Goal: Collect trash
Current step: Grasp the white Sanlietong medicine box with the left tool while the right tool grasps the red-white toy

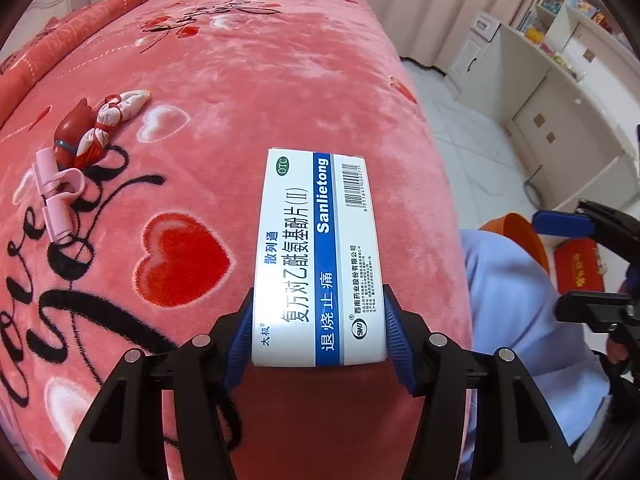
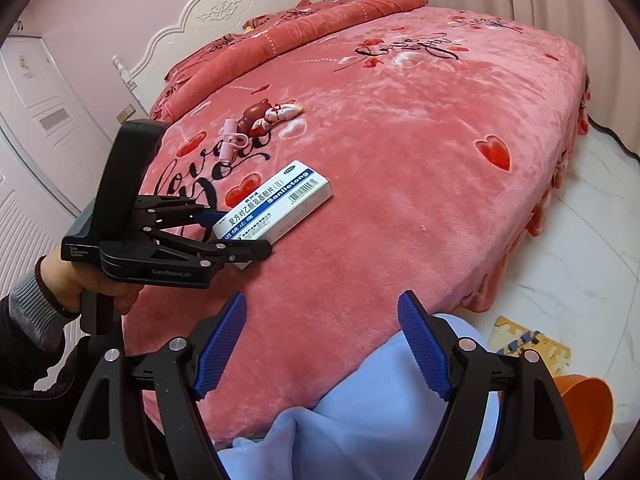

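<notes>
A white and blue medicine box (image 1: 316, 256) is clamped at its near end between the blue pads of my left gripper (image 1: 319, 332), just above the pink bed blanket. It also shows in the right wrist view (image 2: 276, 204), with the left gripper (image 2: 224, 232) on its near end. My right gripper (image 2: 320, 344) is open and empty, over the near edge of the bed. An orange bin (image 2: 580, 412) stands on the floor at the lower right; it also shows in the left wrist view (image 1: 524, 236).
A red toy figure (image 1: 100, 128) and a pink clip (image 1: 56, 196) lie on the blanket (image 1: 240, 92) to the left. A light blue cloth (image 2: 360, 408) hangs at the near bed edge. White cabinets (image 1: 560, 120) stand across the tiled floor. A foam mat piece (image 2: 528, 344) lies on the floor.
</notes>
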`<state>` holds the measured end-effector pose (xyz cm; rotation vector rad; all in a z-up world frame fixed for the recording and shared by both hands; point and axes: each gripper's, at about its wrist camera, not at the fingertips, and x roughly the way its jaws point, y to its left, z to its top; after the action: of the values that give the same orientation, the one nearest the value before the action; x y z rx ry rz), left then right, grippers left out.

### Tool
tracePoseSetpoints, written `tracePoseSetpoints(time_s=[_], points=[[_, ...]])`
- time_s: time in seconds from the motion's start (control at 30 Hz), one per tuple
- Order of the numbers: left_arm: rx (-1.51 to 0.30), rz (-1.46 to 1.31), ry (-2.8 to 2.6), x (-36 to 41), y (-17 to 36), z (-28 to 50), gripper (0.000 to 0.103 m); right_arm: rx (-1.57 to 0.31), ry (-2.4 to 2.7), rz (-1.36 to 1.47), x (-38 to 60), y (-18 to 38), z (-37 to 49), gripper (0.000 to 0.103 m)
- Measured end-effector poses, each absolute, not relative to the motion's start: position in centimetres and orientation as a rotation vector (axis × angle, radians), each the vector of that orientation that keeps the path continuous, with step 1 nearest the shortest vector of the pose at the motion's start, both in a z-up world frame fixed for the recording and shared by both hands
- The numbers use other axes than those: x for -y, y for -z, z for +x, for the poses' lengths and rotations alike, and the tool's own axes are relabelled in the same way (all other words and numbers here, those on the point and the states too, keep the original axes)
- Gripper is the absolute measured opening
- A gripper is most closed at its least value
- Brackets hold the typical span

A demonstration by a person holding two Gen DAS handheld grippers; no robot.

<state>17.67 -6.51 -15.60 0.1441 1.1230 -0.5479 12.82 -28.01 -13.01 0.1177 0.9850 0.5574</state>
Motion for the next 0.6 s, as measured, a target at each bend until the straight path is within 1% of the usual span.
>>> tracePoseSetpoints(time_s=[0.2,0.6], points=[[-1.098,0.145,0.553,5.1,14.4,16.8,0.059,-0.984,-0.579,0.101,26.6,12.9,13.3,0.077],[-1.038,0.1,0.429,-2.8,10.0,15.6,0.059,-0.942,-0.7,0.012,19.9,11.1,17.7,0.077]])
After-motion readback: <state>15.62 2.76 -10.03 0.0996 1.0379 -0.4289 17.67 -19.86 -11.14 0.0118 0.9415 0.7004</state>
